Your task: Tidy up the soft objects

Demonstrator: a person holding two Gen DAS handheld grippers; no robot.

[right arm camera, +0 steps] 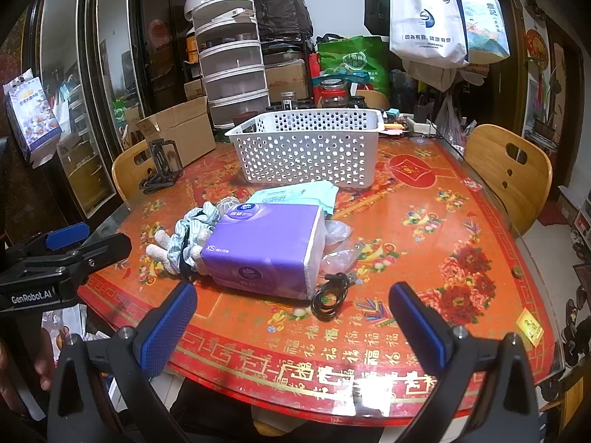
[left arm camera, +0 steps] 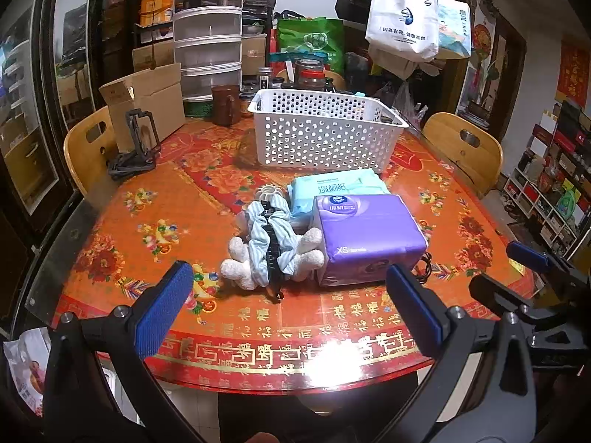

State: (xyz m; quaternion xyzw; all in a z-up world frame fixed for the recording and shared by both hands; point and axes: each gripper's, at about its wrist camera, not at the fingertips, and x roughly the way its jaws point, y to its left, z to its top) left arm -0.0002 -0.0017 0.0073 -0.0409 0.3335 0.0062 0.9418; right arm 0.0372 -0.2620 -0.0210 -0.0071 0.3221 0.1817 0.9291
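1. Left gripper [left arm camera: 288,306]: jaws spread wide, empty, above the near edge of the surface [left arm camera: 147,221].
2. Right gripper [right arm camera: 291,317]: likewise wide apart, empty.
3. Plush toy [left arm camera: 273,251] lies touching the purple tissue pack [left arm camera: 369,236]; teal wet-wipe pack [left arm camera: 336,188] behind them.
4. White perforated basket [left arm camera: 325,136] farther back; black cable [right arm camera: 330,293] beside the tissue pack.

One white perforated plastic basket [left arm camera: 325,129]. Two soft packs: one purple tissue pack [left arm camera: 369,236], one mint-green wipes pack [left arm camera: 332,188]. One white plush toy in striped blue cloth [left arm camera: 271,247]. One coiled black cable [right arm camera: 330,293]. Two wooden chairs [left arm camera: 463,147].
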